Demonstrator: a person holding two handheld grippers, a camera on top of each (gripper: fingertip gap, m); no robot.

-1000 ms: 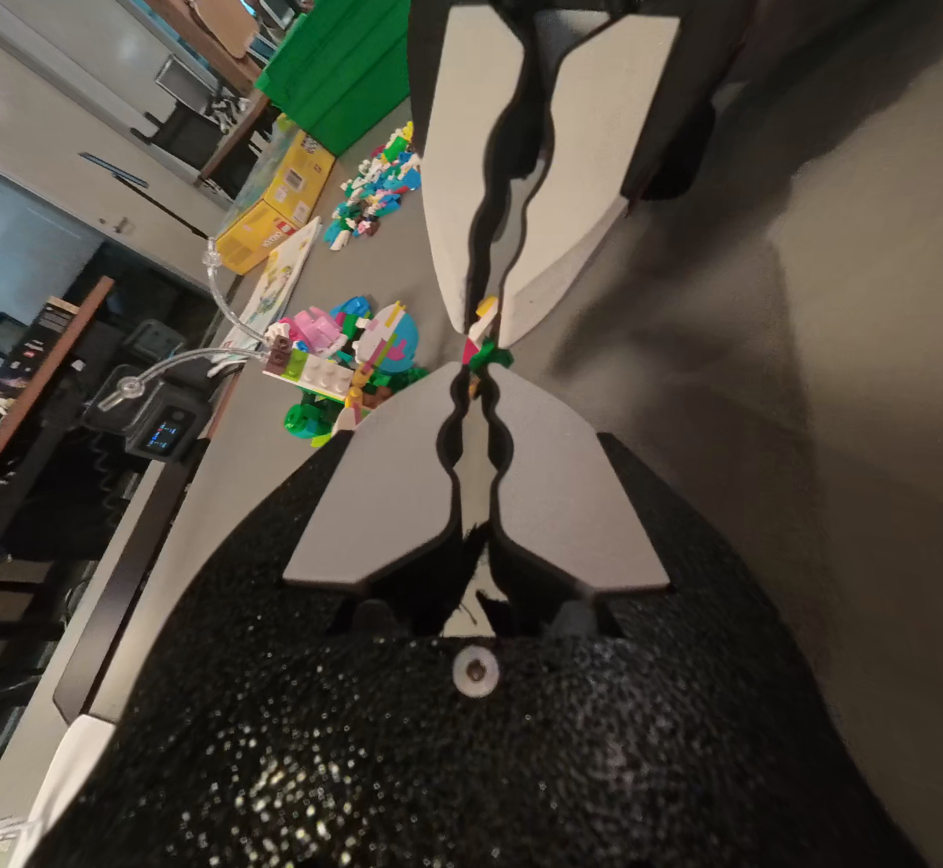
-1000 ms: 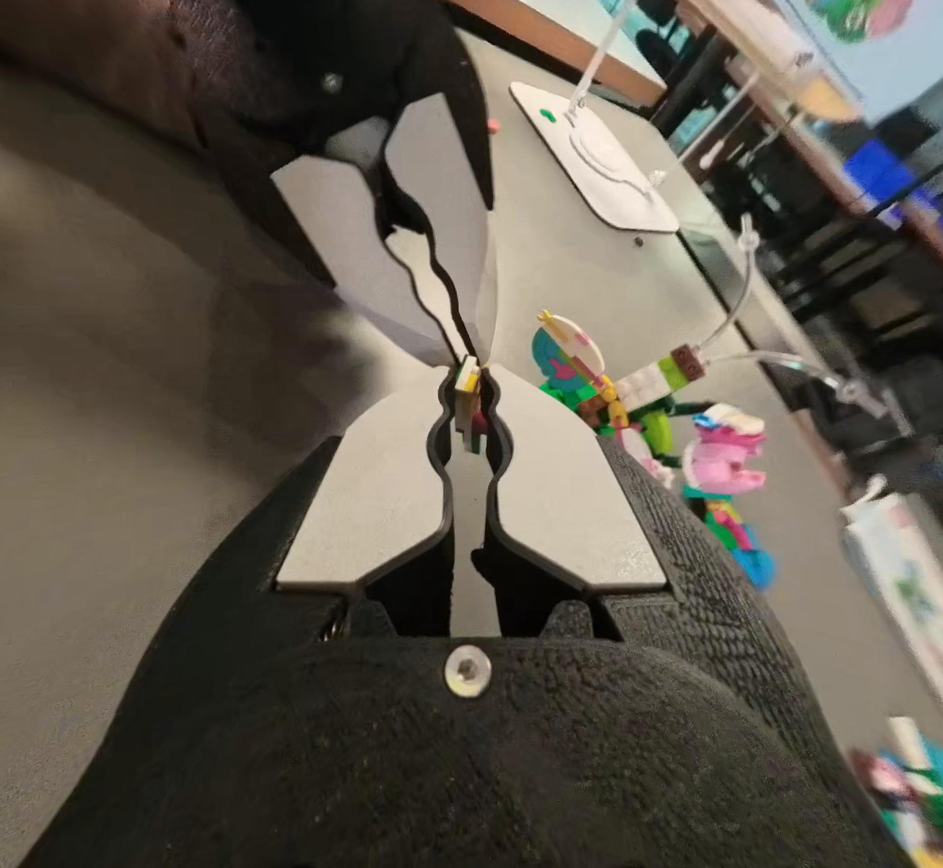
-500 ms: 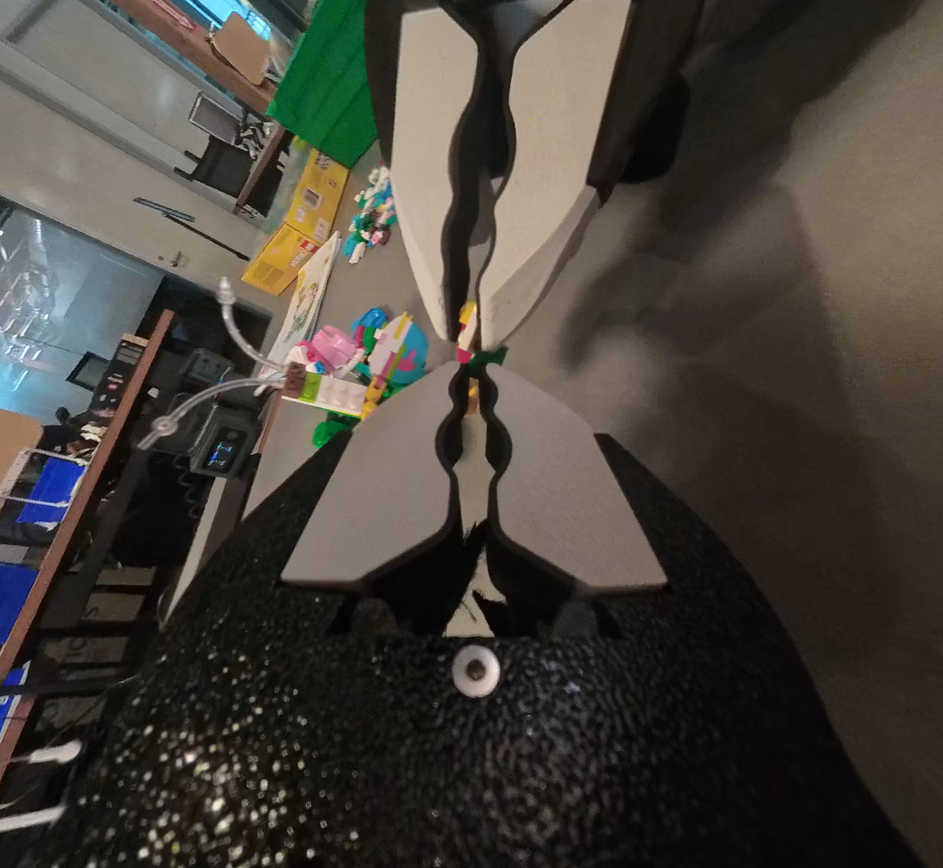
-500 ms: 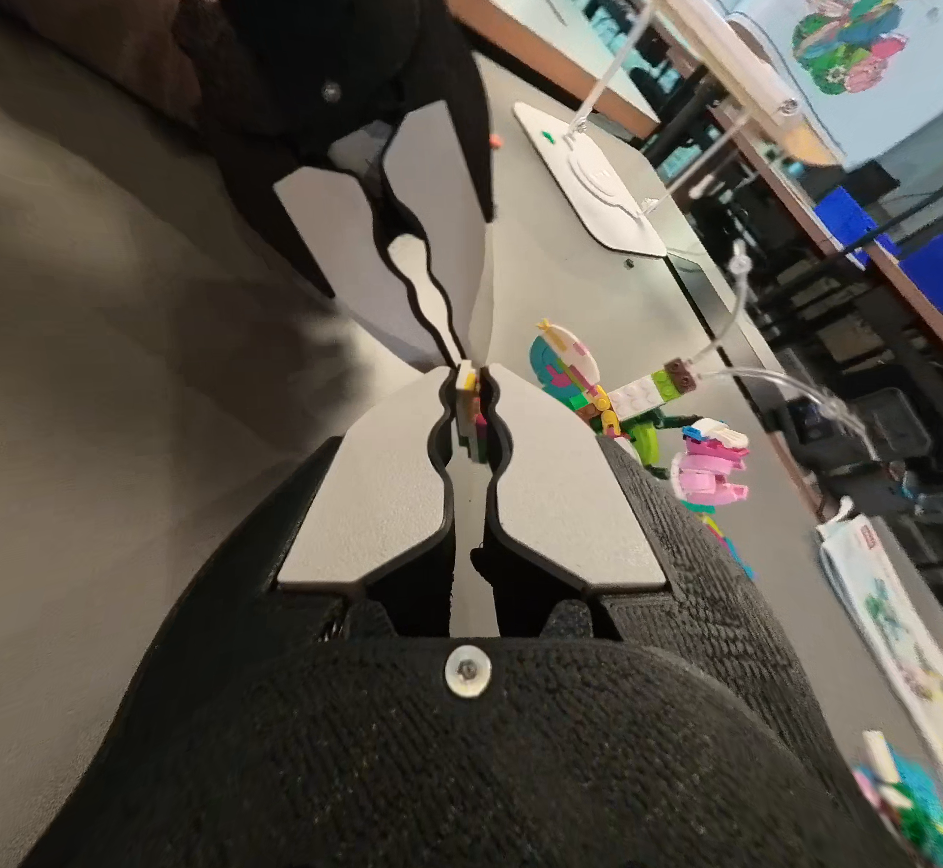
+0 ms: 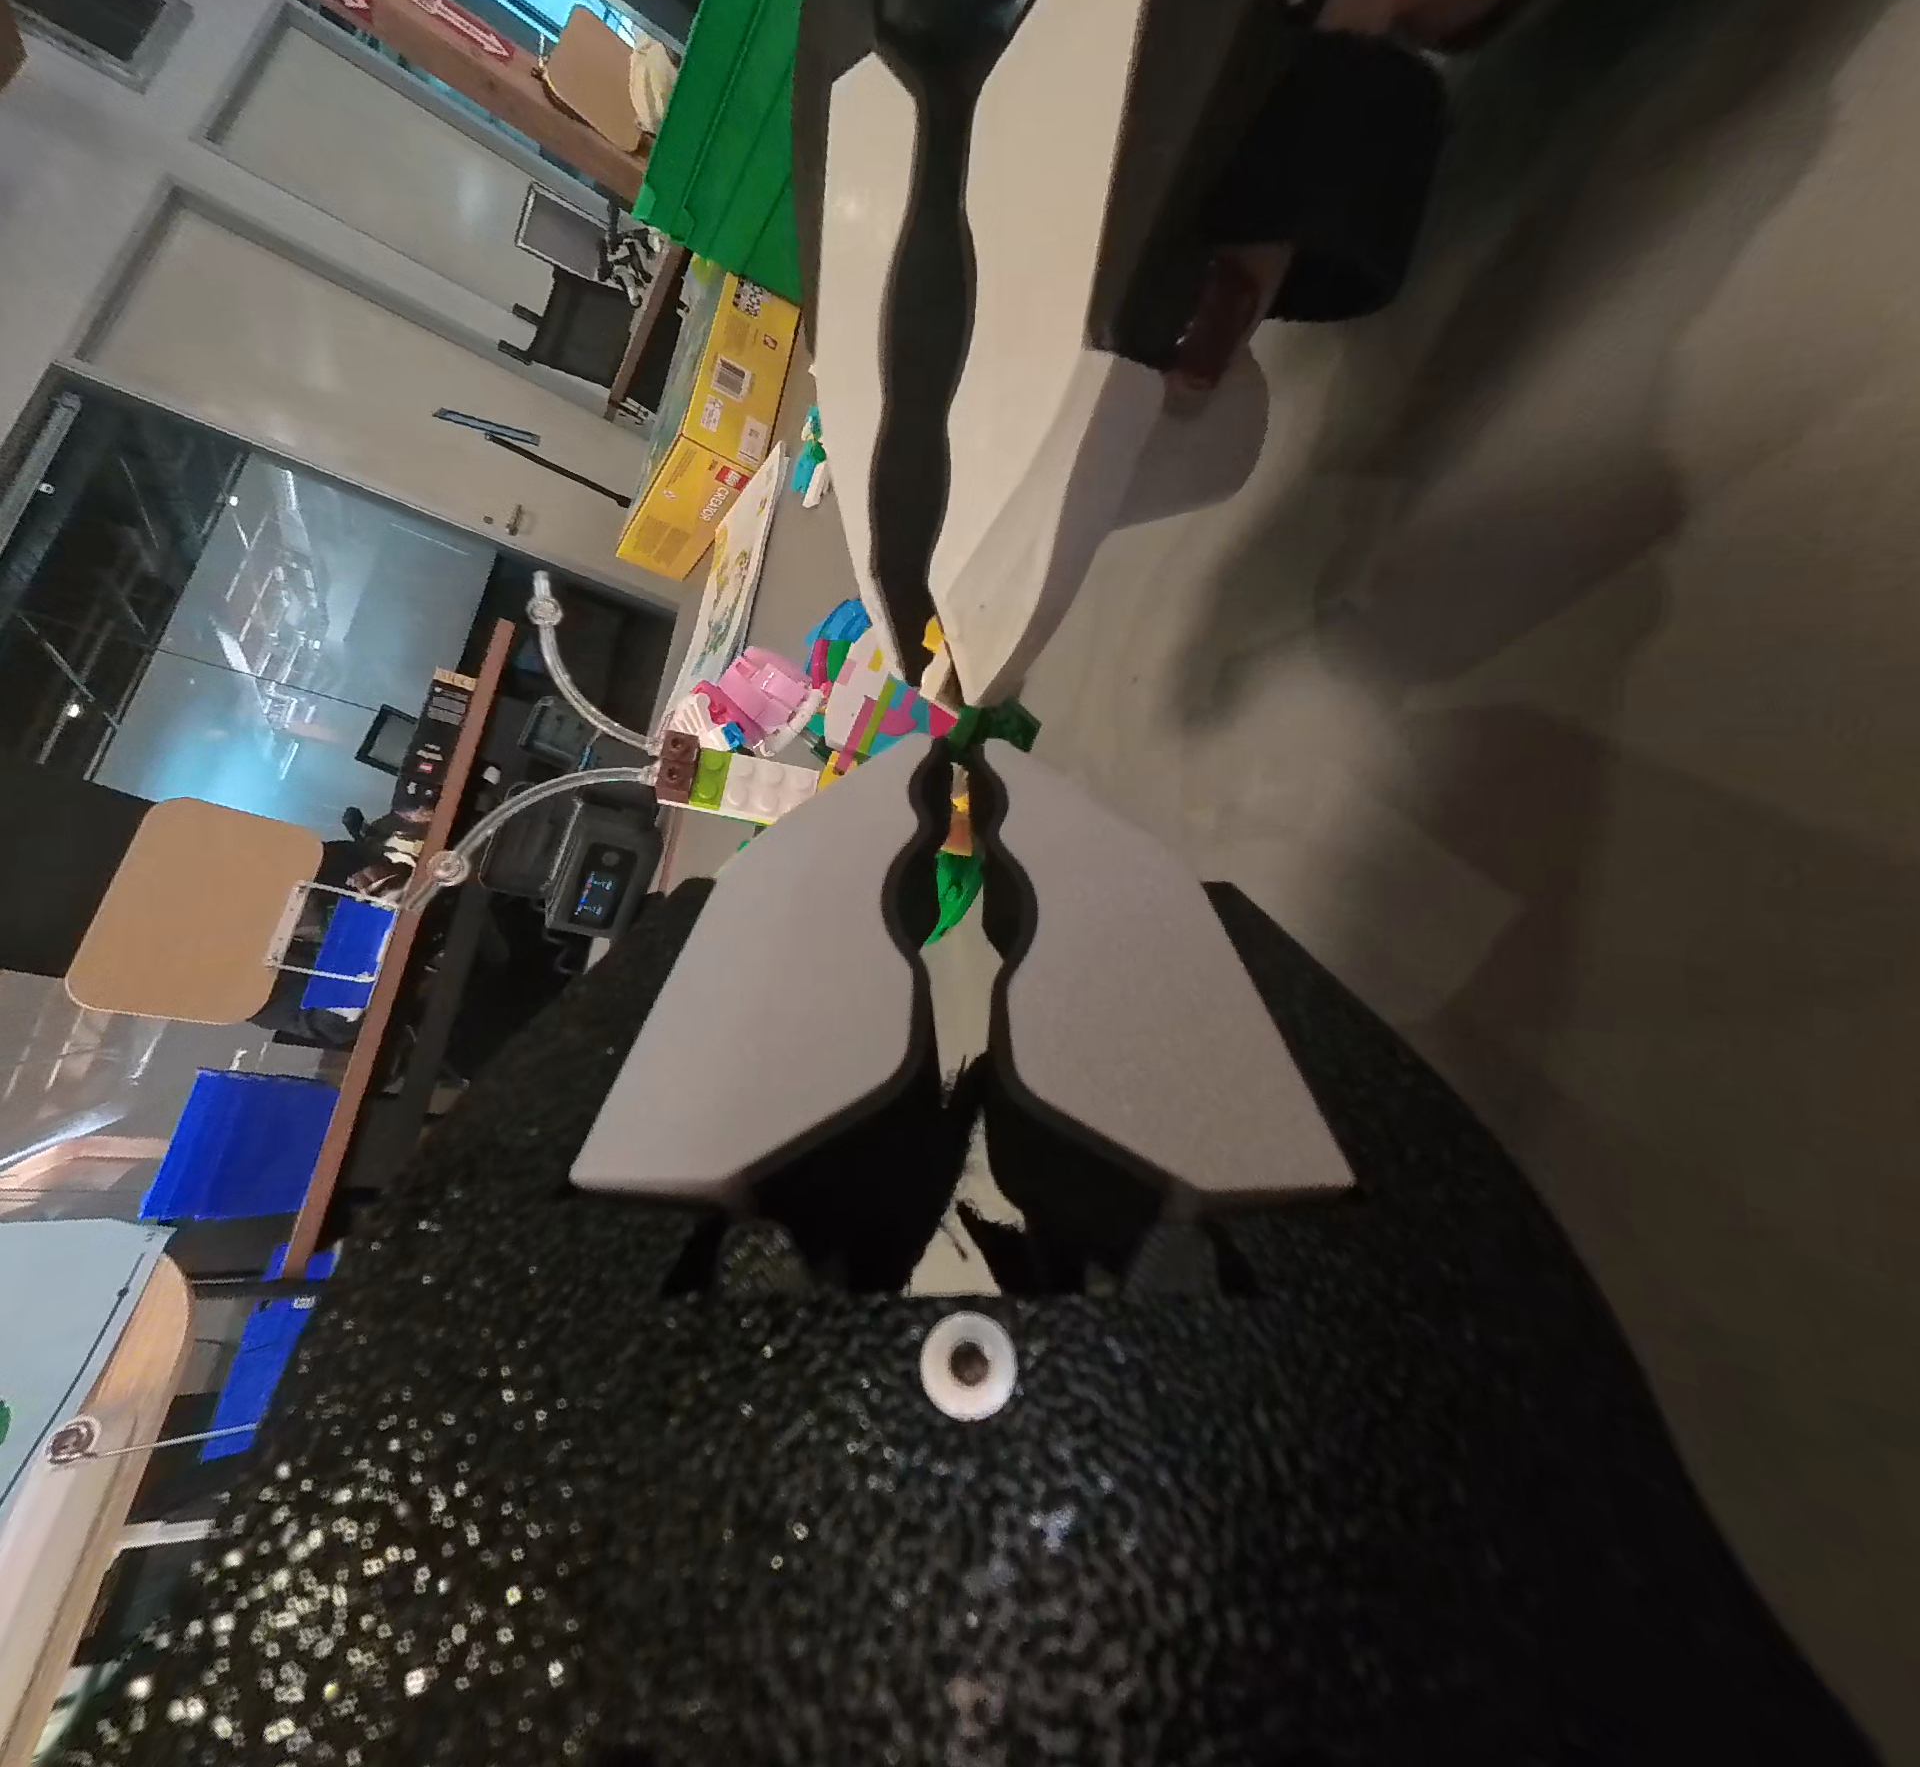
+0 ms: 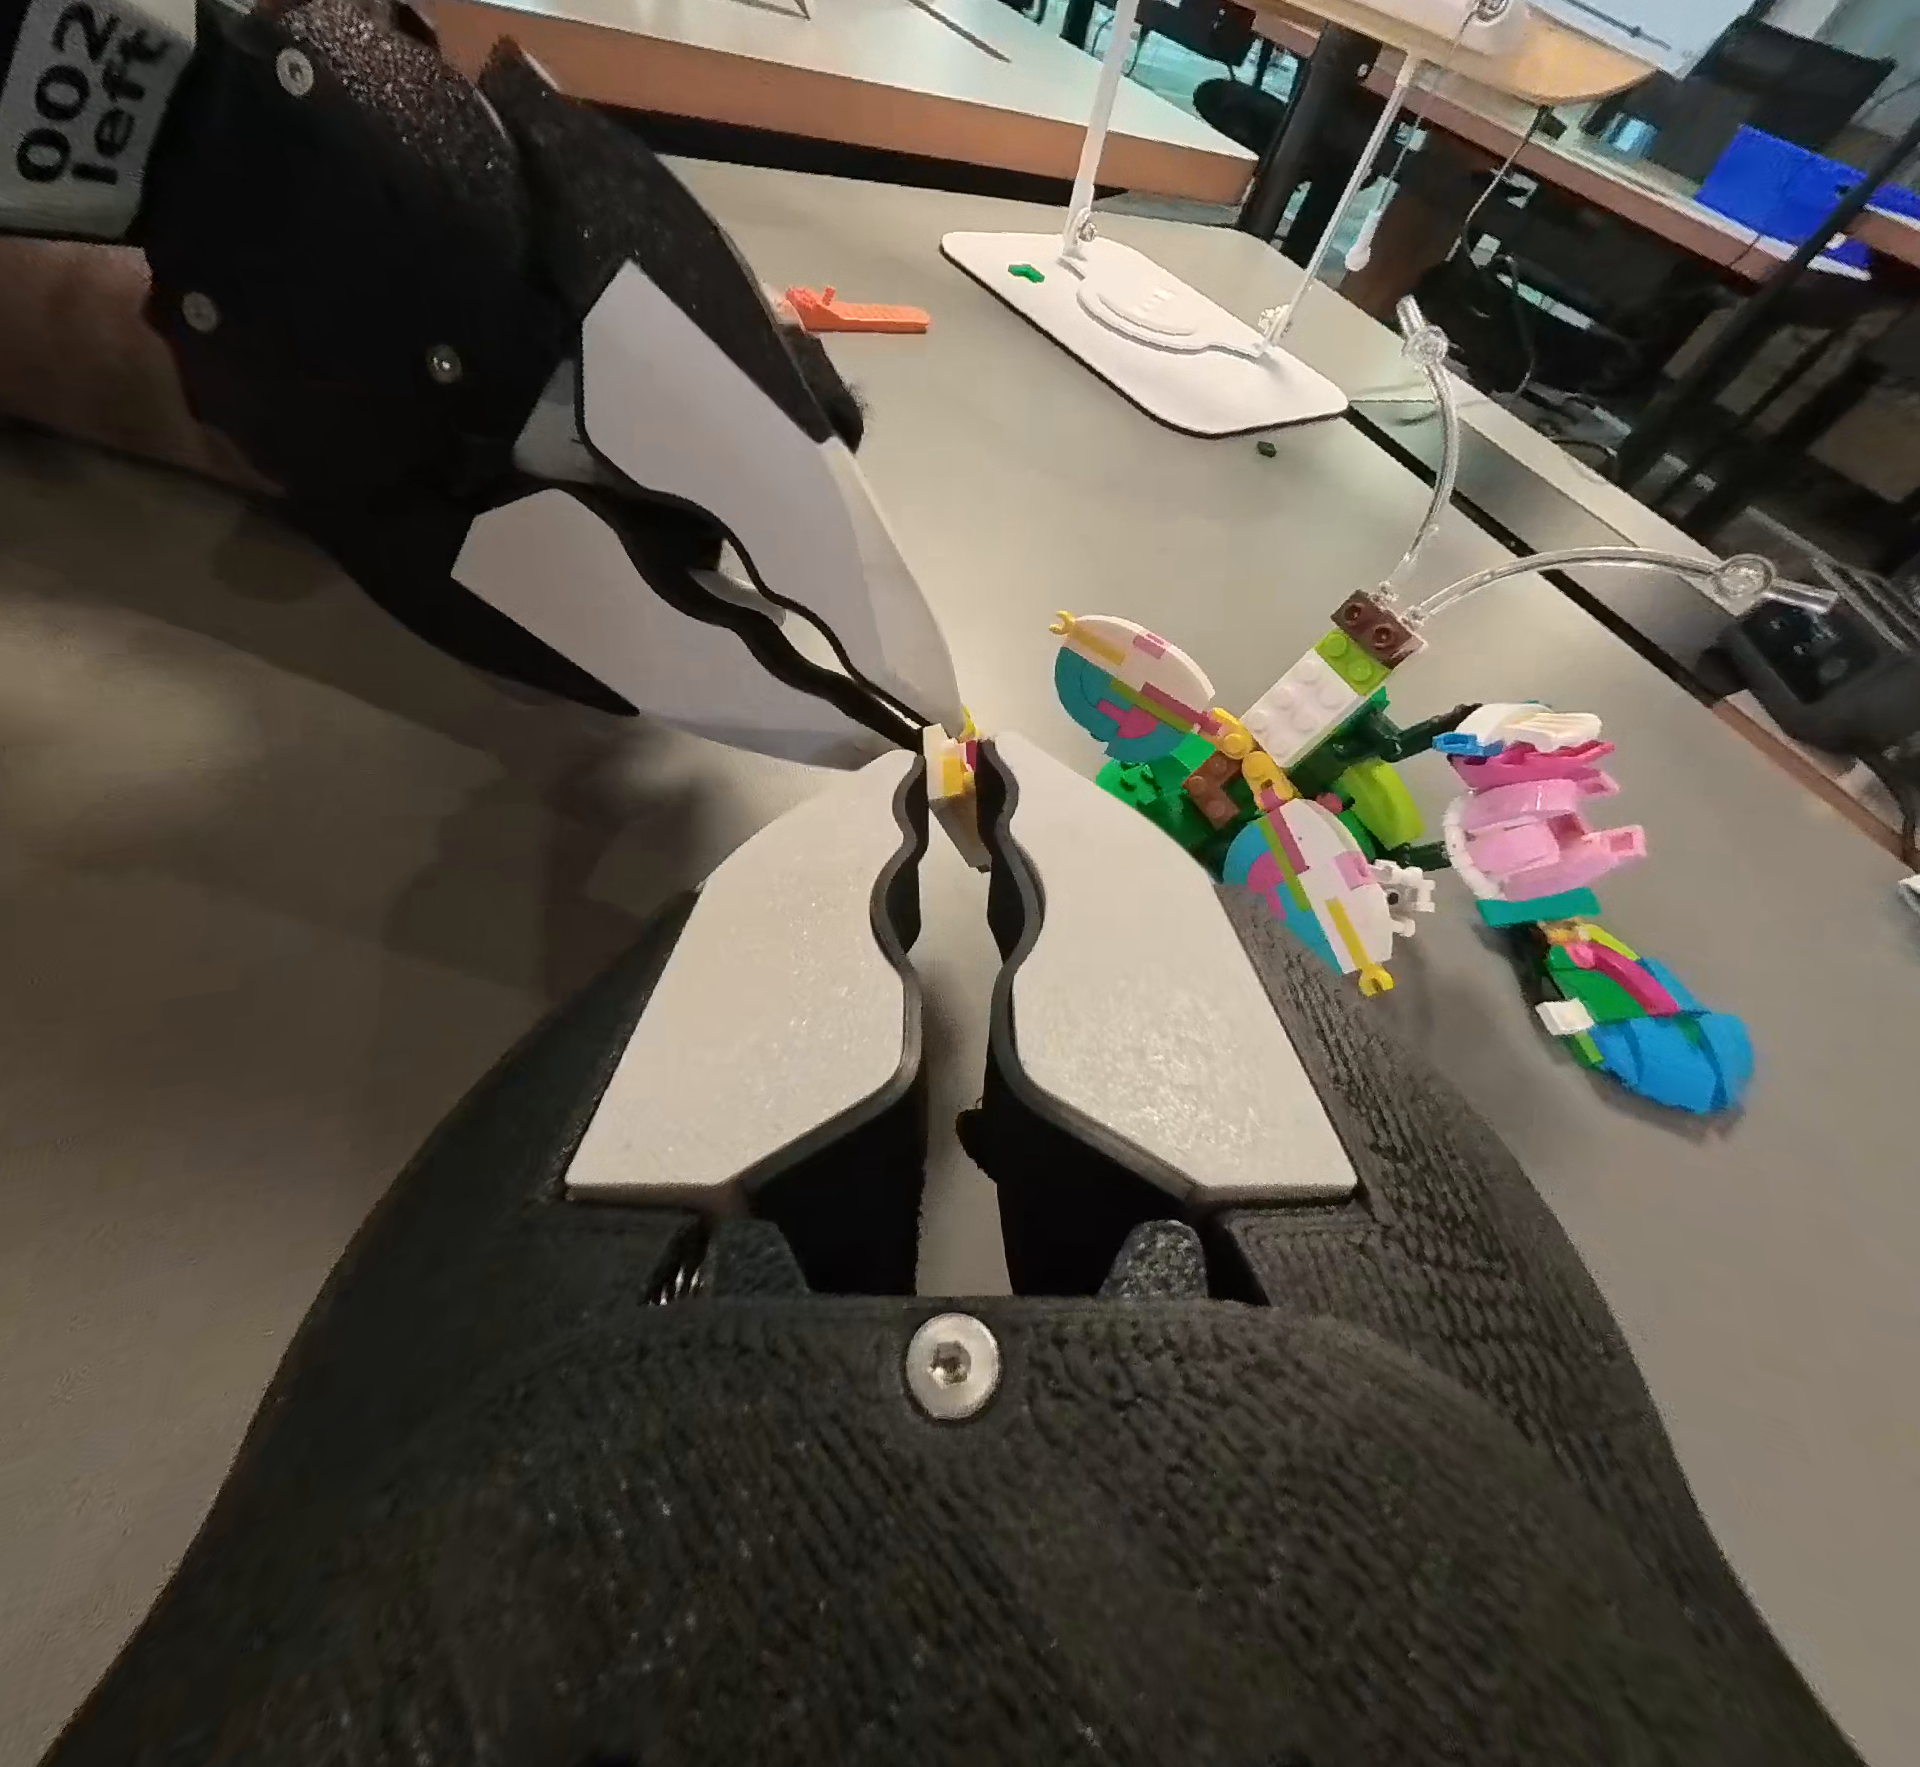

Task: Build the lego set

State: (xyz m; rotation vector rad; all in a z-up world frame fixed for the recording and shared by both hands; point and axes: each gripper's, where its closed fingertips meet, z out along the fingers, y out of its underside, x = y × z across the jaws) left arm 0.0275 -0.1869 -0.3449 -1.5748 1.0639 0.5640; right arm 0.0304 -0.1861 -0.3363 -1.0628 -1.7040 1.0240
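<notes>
Since the earlier frame, both my grippers had rolled and lifted, tips meeting over the grey table. My right gripper was pinched on a small white-and-yellow sub-assembly, and my left gripper was nipped on its green-leaved end. I judged I was mid-join; next came a squeeze, then mounting it on the butterfly model beside.

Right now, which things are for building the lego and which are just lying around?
For the build:
small brick piece, pinched between both tools
left tool
right tool
butterfly model
pink flower

Just lying about:
orange brick separator
white lamp base
yellow box
green bin
</notes>
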